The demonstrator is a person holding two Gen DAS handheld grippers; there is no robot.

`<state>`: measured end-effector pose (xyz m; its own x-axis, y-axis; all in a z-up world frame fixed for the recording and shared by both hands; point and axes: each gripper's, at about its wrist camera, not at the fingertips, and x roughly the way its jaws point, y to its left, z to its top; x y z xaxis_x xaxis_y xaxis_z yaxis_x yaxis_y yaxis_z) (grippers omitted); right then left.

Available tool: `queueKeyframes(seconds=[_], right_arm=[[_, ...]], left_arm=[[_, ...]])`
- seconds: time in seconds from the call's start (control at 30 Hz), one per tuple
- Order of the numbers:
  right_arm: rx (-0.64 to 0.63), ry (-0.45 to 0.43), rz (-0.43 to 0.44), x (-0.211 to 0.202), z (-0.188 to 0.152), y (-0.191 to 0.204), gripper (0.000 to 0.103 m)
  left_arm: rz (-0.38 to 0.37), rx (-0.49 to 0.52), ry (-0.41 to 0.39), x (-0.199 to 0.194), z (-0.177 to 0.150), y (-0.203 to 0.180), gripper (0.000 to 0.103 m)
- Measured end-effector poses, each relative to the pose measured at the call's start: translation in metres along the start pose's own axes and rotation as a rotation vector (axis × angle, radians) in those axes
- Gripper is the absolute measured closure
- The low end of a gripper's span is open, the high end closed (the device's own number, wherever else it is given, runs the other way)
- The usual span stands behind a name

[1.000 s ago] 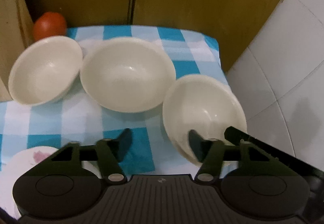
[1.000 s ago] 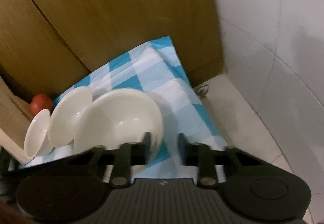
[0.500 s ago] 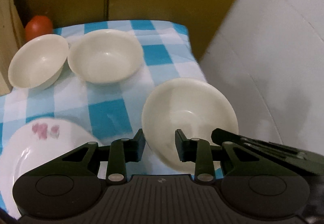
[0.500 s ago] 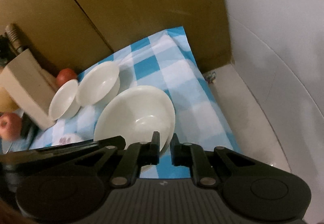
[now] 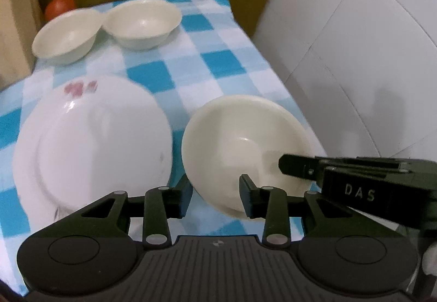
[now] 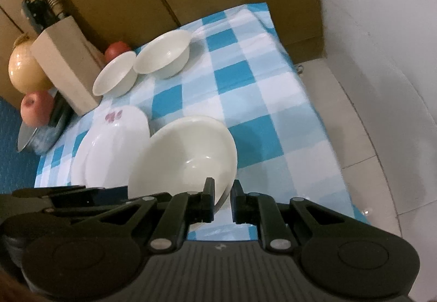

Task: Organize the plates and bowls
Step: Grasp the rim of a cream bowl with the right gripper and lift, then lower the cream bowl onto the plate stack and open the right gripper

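Right gripper [image 6: 221,202] pinches the near rim of the big bowl [image 6: 183,157], low centre of the right wrist view, bowl tilted up off the cloth [image 6: 245,78]. Left gripper [image 5: 215,196] straddles the same rim at lower centre of its own view, jaws opening, pads apparently clear. The plate [image 5: 92,138] lies just left of the bowl, two small bowls [image 5: 109,28] upper left — that's likely where it heads.
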<state>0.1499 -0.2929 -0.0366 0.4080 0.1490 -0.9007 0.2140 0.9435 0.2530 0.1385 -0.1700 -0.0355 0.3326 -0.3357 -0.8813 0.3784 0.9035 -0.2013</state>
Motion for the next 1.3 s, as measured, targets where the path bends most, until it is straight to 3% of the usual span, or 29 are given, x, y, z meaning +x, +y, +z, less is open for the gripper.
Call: queueKeyframes(seconds=[0.33,0.47,0.53,0.87,1.3], right_arm=[[0.01,-0.019,-0.007,-0.001,0.001,-0.002,0.082],[0.002,-0.028,-0.015,-0.002,0.002,0.0,0.081],[-0.001,-0.032,-0.014,-0.002,0.002,0.001,0.081],[0.002,-0.071,-0.032,-0.006,0.004,0.001,0.074],[0.018,-0.123,-0.041,-0.012,0.009,-0.002,0.073]], left_arm=[[-0.017,-0.011,0.007,0.004,-0.009,0.006,0.056],[-0.013,-0.007,0.001,0.001,-0.01,0.007,0.053],[-0.01,-0.017,-0.002,-0.001,-0.01,0.011,0.045],[-0.021,-0.016,-0.038,-0.016,-0.011,0.009,0.042],[0.1,0.074,-0.152,-0.032,-0.011,-0.005,0.04]])
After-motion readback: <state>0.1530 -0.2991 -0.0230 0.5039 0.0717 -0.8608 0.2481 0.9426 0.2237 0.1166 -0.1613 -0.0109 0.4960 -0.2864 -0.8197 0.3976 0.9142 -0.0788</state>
